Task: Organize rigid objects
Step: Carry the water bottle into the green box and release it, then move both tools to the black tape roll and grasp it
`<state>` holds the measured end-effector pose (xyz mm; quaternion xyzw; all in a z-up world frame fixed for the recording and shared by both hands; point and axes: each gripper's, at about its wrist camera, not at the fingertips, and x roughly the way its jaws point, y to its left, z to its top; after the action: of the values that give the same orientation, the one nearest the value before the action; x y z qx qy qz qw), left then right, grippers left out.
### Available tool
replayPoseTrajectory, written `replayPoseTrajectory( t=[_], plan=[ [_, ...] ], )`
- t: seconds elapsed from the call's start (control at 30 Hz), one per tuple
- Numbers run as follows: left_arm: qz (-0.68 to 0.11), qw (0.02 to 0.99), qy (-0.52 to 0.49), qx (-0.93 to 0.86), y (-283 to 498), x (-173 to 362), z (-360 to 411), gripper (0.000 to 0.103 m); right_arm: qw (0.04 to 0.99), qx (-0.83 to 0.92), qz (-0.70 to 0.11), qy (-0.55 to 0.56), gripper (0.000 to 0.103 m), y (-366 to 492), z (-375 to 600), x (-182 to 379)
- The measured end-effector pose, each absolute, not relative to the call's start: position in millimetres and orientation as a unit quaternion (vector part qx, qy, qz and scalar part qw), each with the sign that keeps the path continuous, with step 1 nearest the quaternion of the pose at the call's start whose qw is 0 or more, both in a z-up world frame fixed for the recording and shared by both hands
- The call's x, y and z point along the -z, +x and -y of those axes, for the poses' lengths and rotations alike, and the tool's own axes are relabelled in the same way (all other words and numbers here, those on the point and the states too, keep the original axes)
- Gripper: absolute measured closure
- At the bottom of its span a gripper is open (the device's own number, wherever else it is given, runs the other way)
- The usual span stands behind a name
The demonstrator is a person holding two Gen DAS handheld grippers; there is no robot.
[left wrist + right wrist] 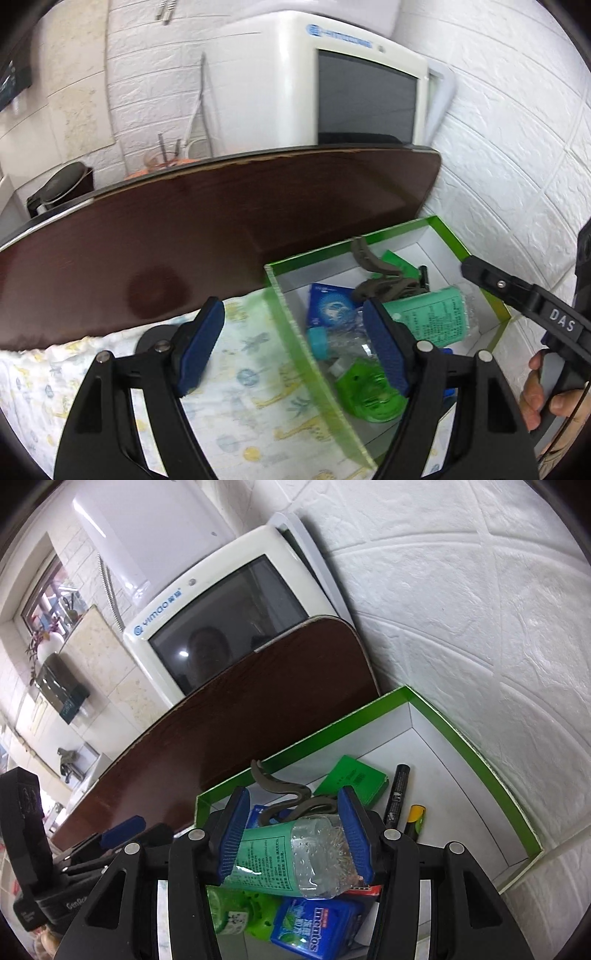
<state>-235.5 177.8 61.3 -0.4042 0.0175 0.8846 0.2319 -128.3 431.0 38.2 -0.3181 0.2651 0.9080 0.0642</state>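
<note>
While your left gripper (295, 347) gapes empty, your right gripper (291, 834) wide around, not clamping, the bottle (295, 856) over the green box (480, 764).

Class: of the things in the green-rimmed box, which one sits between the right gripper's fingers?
The clear plastic bottle with the green label, lying on its side; the mints tin and black marker lie apart.

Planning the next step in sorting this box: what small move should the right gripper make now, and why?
Probably lift away. The right gripper is open, its pads either side of the clear bottle without pinching it, and the bottle already rests on other items inside the green-rimmed box. Whether it will stay put is unclear.
</note>
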Motion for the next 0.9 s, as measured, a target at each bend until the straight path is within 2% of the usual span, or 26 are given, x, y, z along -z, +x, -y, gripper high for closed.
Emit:
replayPoseTrajectory(
  t=[0.3,0.53,0.9],
  plan=[
    [0.022,0.171,-0.421,-0.891,-240,-47,-105,0.027,0.006,-0.919,-0.228,-0.322,0.051,-145,-368,-57],
    [0.047,0.138,-0.448,-0.882,-238,-23,-55,0.029,-0.047,-0.905,-0.211,-0.367,0.051,-177,-297,-46],
    [0.090,0.159,-0.492,-0.851,-254,23,-27,0.053,-0.032,-0.863,-0.202,-0.462,0.051,-229,-223,7]
  ],
)
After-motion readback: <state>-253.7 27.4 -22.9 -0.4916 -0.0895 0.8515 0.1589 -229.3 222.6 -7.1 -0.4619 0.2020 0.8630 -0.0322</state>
